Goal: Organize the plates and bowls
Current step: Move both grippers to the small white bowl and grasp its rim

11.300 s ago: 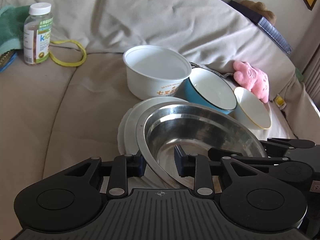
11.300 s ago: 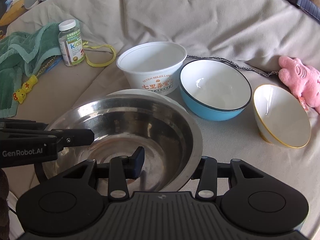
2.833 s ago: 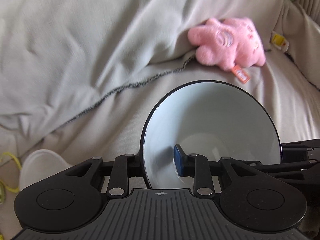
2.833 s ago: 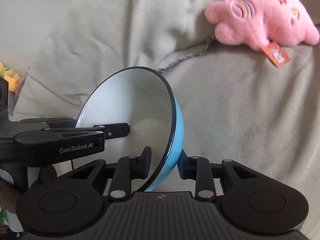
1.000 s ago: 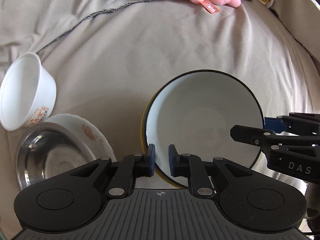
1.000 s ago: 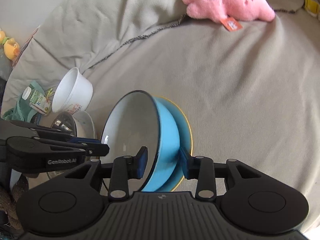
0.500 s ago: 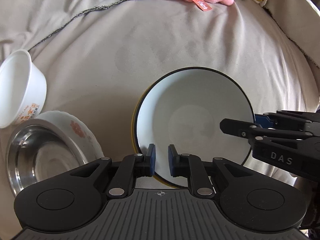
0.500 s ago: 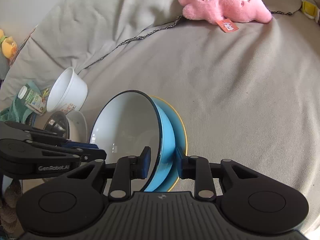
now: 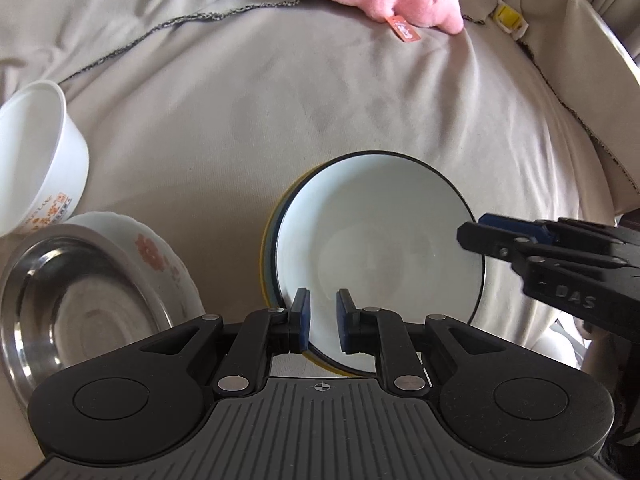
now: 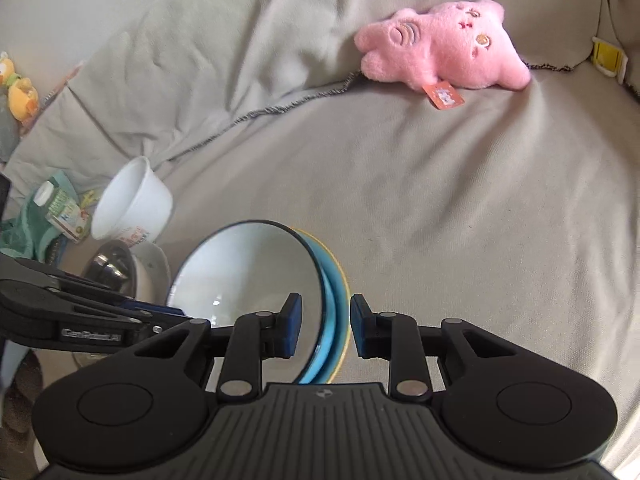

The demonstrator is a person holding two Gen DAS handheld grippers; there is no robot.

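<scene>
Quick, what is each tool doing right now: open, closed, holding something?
Left tool: closed on the rim of the blue bowl.
Right tool: closed on the blue bowl's rim too, at another spot.

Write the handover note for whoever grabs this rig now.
Left claw: shut, empty, over the blue bowl.
Right claw: shut on the blue bowl's rim.
Done: blue bowl nested in the yellow-rimmed bowl on the sofa; steel bowl sits in the floral dish.
Left: release the blue bowl; the white tub stands unstacked beside the steel bowl, so it is probably next.
</scene>
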